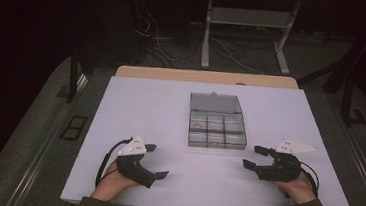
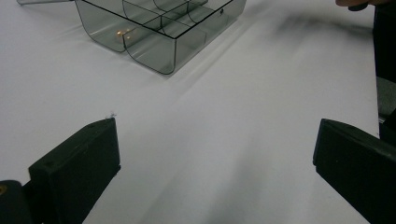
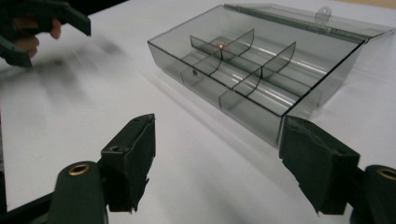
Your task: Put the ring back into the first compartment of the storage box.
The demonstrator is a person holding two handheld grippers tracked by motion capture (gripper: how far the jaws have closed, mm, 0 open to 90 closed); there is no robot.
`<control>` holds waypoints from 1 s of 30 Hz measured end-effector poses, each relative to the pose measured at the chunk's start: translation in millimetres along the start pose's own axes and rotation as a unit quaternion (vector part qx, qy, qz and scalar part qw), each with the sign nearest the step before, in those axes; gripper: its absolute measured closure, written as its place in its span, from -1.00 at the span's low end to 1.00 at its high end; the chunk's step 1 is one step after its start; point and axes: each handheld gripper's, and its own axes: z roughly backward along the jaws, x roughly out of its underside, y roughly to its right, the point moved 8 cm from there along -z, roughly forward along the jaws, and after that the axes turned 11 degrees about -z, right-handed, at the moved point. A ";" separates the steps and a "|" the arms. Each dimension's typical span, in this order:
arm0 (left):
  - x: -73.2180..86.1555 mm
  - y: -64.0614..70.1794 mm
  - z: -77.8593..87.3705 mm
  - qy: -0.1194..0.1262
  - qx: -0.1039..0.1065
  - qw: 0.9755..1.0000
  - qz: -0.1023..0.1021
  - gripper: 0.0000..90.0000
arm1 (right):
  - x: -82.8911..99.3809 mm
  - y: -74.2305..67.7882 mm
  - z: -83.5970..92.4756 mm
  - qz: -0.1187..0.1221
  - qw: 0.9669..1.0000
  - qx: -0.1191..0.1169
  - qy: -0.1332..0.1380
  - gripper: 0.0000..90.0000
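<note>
A smoky clear compartment box (image 1: 216,144) stands on the middle of the white table (image 1: 135,104), its lid (image 1: 215,102) folded open at the back. One small brass-coloured piece (image 1: 198,125) lies in a left compartment; I also see that piece (image 2: 122,33) from the left gripper and as a coppery speck (image 3: 218,45) from the right. My left gripper (image 1: 157,161) rests open near the front left, jaws toward the box (image 2: 154,53). Right of the box's front corner my right gripper (image 1: 253,157) is open too. Between each pair of jaws, left gripper (image 2: 215,158) and right gripper (image 3: 219,154), lies bare table.
The box's other compartments (image 3: 252,116) look empty. The other hand (image 3: 28,42) shows far off in the right gripper view. Beyond the table's far edge are a wooden strip (image 1: 208,77), desk legs (image 1: 207,35) and loose cables (image 1: 152,30) on a dark floor.
</note>
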 end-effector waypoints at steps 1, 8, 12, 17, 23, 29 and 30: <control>0.1 0.1 0.0 -0.001 0.000 1.000 0.000 -1.00 | 2.4 0.5 0.2 0.000 1.000 0.003 -0.002 -0.41; -0.1 -0.3 0.5 0.001 -0.001 1.000 0.002 -1.00 | 15.9 4.9 3.9 -0.005 1.000 0.014 -0.008 -0.43; 0.6 -0.8 0.4 -0.001 -0.002 1.000 0.000 -1.00 | 20.8 7.3 6.4 -0.004 1.000 0.022 -0.001 -0.43; 1.0 -0.8 0.2 -0.003 -0.001 1.000 0.000 -1.00 | 25.6 8.8 9.0 -0.007 1.000 0.024 0.001 -0.44; 1.5 -1.0 0.0 -0.004 -0.002 1.000 0.001 -1.00 | 31.8 10.0 11.4 -0.005 0.999 0.032 -0.002 -0.44; 1.5 -1.0 0.3 -0.004 -0.003 1.000 0.001 -1.00 | 33.8 9.1 10.4 -0.004 1.000 0.031 -0.003 -0.44; 1.6 -1.1 0.4 -0.004 -0.004 1.000 0.002 -1.00 | 33.8 9.1 10.5 -0.002 1.000 0.031 -0.003 -0.44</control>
